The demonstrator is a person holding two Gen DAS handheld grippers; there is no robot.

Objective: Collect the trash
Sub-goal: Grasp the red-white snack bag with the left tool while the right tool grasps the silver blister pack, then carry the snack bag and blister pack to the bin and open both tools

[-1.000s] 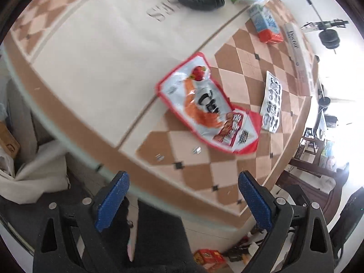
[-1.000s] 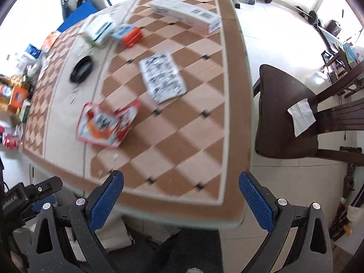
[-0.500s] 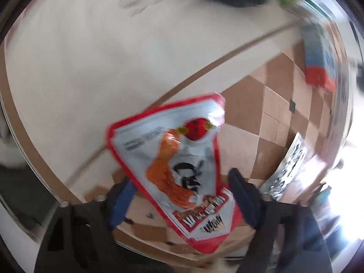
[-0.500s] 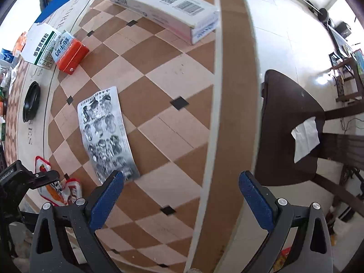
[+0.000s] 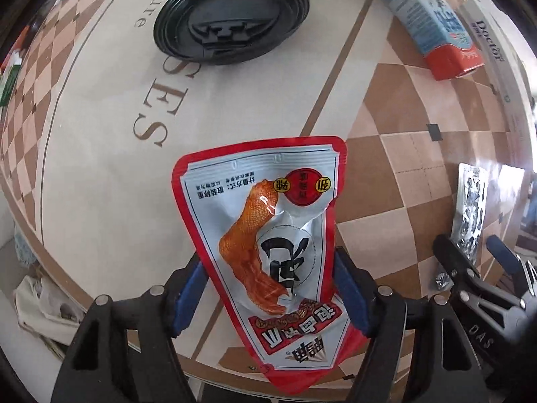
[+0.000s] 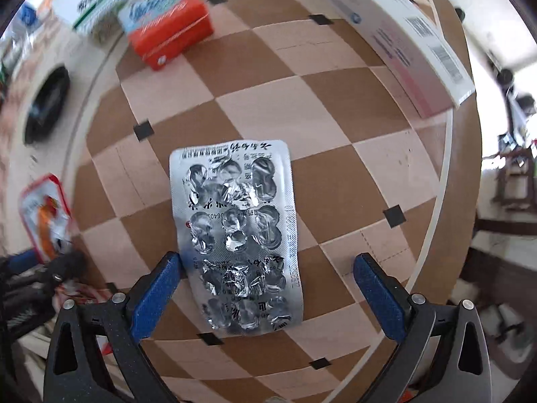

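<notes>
A red and white snack wrapper (image 5: 265, 221) with a chicken-leg picture lies near the front edge of the checkered table (image 5: 386, 154). My left gripper (image 5: 268, 288) points down over it, and its blue pads (image 5: 193, 285) press on the wrapper's two long edges. A used silver blister pack (image 6: 235, 221) lies flat further right. My right gripper (image 6: 268, 288) straddles the pack with its jaws wide open. Its left pad (image 6: 157, 288) is at the pack's edge and the right pad stands well clear. The right gripper (image 5: 470, 258) also shows at the right of the left wrist view.
A black round lid (image 5: 231, 23) sits on the beige centre strip. A blue and red carton (image 5: 433, 27), a green and white box (image 6: 97, 3) and a long white box (image 6: 386, 30) lie at the far side. The table edge is close behind both grippers. A pale bag (image 5: 40, 299) lies on the floor at the left.
My left gripper came down over the snack wrapper and its jaws narrowed onto it. My right gripper travelled across the table and sank over the blister pack, still wide open.
</notes>
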